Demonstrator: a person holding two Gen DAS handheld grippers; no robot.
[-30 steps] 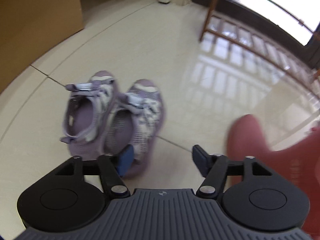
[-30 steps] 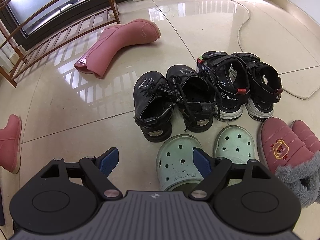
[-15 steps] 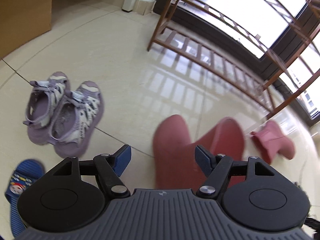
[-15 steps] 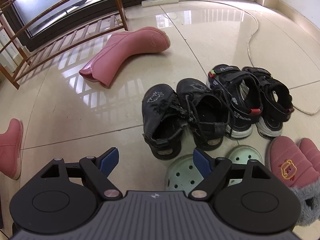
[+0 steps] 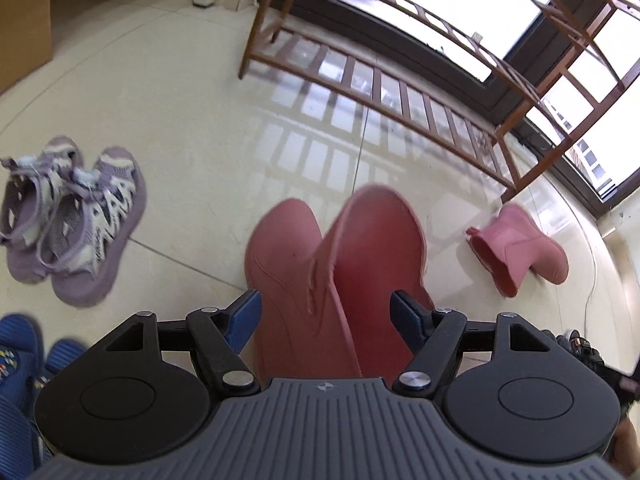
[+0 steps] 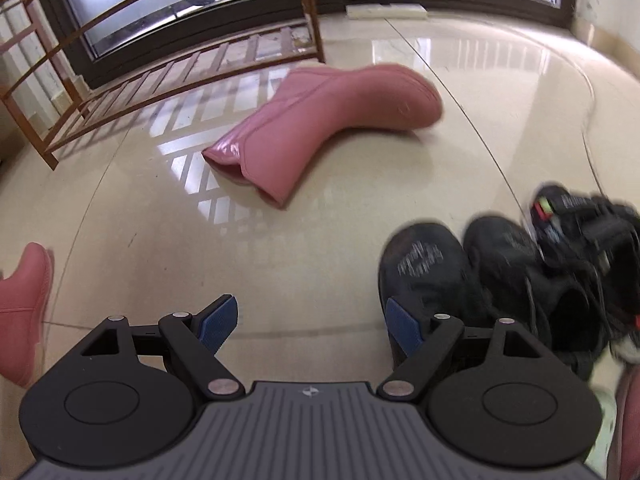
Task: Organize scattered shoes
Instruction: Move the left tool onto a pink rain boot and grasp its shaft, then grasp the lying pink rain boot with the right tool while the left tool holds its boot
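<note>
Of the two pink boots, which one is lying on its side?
The pink boot nearer the wooden rack lies on its side, shaft opening facing the camera. The other boot stands upright between the left tongs.

left wrist: steep down, near floor | right wrist: same | shared: fallen pink boot

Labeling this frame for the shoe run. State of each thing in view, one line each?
left gripper: open, jaws either side of the upright boot's shaft, not visibly pressing
right gripper: open, nothing between the jaws
upright pink boot: standing
second pink boot: lying on its side
purple sandals: paired, upright
black shoes: paired, upright
shoe rack: bottom shelf bare
</note>
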